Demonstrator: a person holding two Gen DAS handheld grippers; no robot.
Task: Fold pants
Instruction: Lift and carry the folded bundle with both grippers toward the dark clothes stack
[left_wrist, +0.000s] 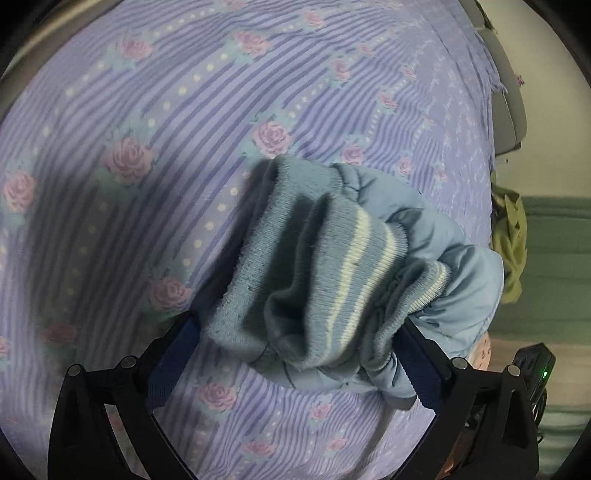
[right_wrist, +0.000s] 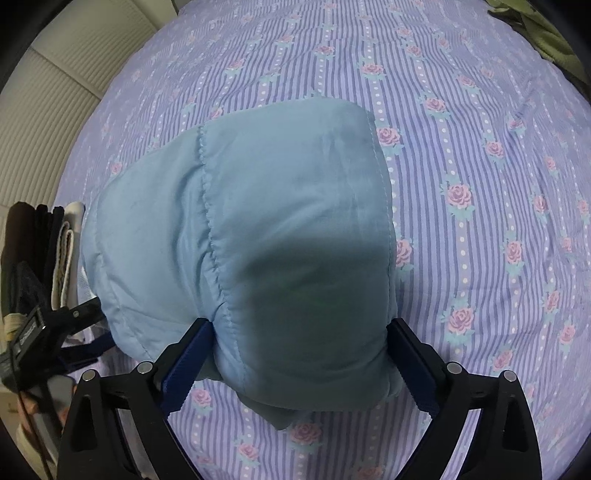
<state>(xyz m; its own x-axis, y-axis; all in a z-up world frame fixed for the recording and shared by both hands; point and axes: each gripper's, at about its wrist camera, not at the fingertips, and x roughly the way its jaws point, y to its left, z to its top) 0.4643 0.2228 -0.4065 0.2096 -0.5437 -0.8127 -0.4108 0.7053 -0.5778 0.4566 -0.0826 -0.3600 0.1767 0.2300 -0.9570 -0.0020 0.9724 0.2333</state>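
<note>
The light blue padded pants (right_wrist: 280, 229) fill the centre of both views: the left gripper (left_wrist: 299, 354) is clamped on the bunched ribbed cuffs (left_wrist: 314, 273) at lower centre, the right gripper (right_wrist: 299, 354) on the padded body, likely so both ends travel together into a fold. They hang just over a bedsheet (right_wrist: 480, 147) — lilac stripes, pink roses — with a stack of folded clothes (right_wrist: 40, 251) at the right view's left edge.
</note>
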